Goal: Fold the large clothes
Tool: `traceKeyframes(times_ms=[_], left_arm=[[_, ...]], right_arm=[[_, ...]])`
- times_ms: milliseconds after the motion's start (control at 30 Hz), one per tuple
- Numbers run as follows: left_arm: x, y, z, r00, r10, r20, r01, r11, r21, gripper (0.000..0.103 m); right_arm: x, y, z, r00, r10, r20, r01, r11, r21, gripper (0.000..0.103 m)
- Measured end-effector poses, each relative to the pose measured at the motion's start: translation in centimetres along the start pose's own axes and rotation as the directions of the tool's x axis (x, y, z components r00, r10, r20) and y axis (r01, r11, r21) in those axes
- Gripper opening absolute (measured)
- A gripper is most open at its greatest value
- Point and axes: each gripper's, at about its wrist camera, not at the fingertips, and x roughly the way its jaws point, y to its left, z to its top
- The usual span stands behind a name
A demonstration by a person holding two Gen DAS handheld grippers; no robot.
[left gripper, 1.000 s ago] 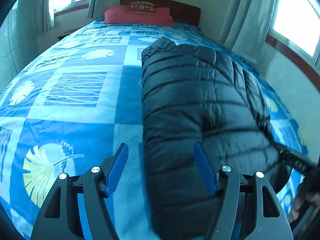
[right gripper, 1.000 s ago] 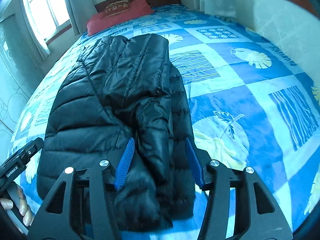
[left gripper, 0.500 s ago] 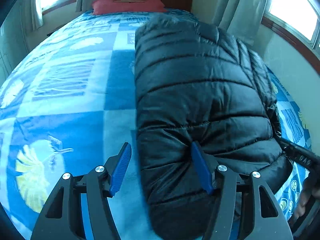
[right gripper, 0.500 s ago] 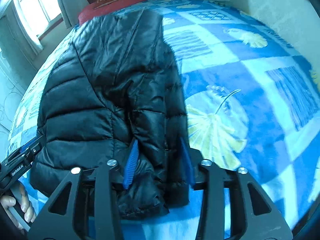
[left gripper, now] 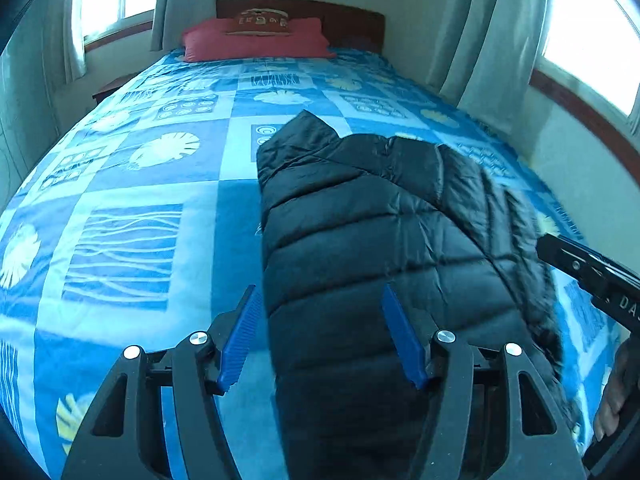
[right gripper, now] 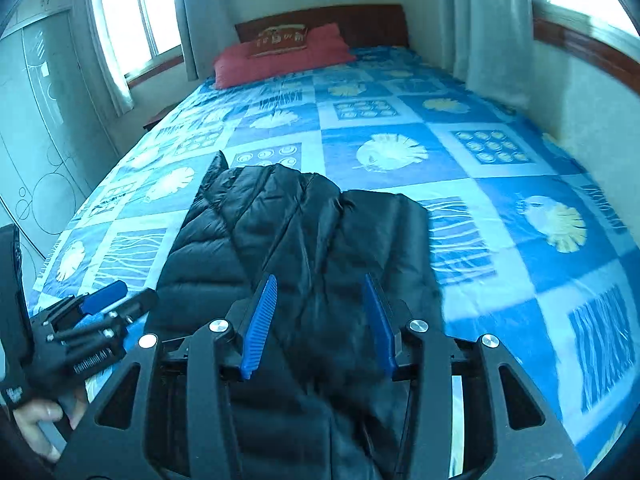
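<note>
while the black puffer jacket point(left gripper: 380, 240) lies lengthwise on the blue patterned bed point(left gripper: 140, 184), its near end is drawn up between the fingers of both tools. the right hand-held gripper point(right gripper: 319, 280) is seen clamped on a thick bunch of the jacket; its jaws have just been closing, with the padded fabric filling the gap between them. the left hand-held gripper point(left gripper: 319, 292) straddles the jacket's left edge, one blue pad over the fabric and a thin strip of bedspread showing beside the other; whether it is pressing cannot be told. a red pillow point(left gripper: 256, 40) is seen far ahead of both.
</note>
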Motion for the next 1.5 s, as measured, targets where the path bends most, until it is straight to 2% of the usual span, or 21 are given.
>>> traceKeyframes(times_ms=[133,233,400,567,1033,1500], left_arm=[[2.0,-0.5,0.6,1.0,0.012,-0.003,-0.012,0.999,-0.034,0.063],[3.0,-1.2,0.9,1.0,0.013,-0.015,-0.014,0.999,-0.029,0.063],[5.3,-2.1,0.7,0.997,0.066,-0.051,-0.065,0.998,0.013,0.065],[7.0,-1.3,0.5,0.995,0.056,-0.086,-0.059,0.998,-0.028,0.069],[8.6,-1.8,0.0,0.994,0.08,-0.072,-0.081,0.996,-0.022,0.07],[8.4,-2.0,-0.2,0.994,0.097,-0.051,-0.098,0.995,-0.011,0.07]], right_arm=[[3.0,-0.9,-0.2,0.998,-0.055,-0.032,0.055,0.998,0.001,0.044],[4.8,-2.3,-1.0,0.998,-0.052,-0.045,0.053,0.998,0.021,0.044],[6.9,-3.1,-1.9,0.996,-0.055,-0.07,0.058,0.998,0.035,0.045],[8.3,-2.8,-2.6,0.994,-0.092,-0.06,0.093,0.996,0.015,0.045],[9.7,-3.8,-3.6,0.997,-0.072,-0.021,0.073,0.996,0.055,0.045],[9.6,-3.5,-4.1,0.996,-0.085,0.005,0.084,0.995,0.047,0.045]])
